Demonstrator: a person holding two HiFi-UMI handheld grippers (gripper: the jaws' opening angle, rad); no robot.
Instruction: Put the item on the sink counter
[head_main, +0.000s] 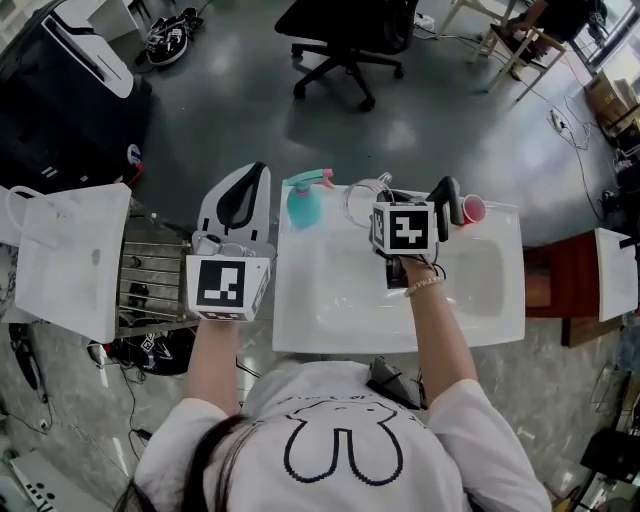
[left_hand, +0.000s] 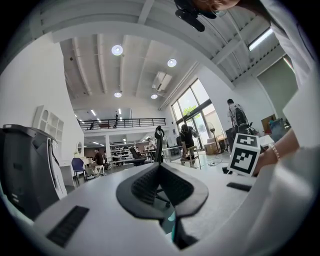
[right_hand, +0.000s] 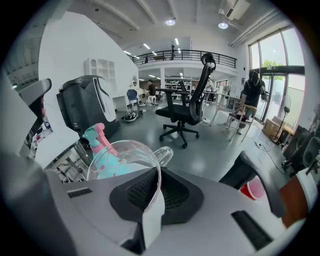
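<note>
While the head view lays out the whole white sink counter (head_main: 500, 300) from above, only the right gripper view shows how the right gripper (right_hand: 156, 172) holds: its jaws are pinched on the rim wall of the clear jug (right_hand: 117, 157), just above a white label (right_hand: 152, 215). The left gripper view shows the left gripper (left_hand: 160, 172) with its pads pressed together and nothing between them. From above, that gripper hangs off the counter's left edge, beside a dish rack (head_main: 150, 275). There is one jug, one teal spray bottle (head_main: 304, 203), one red cup (head_main: 472, 209) and one black faucet (head_main: 447, 198). The jug sits at the counter's back rim, just beside the spray bottle and left of the faucet; whether it touches the counter cannot be told. The basin (head_main: 330, 290) in front lies bare, as do the near and right rims.
</note>
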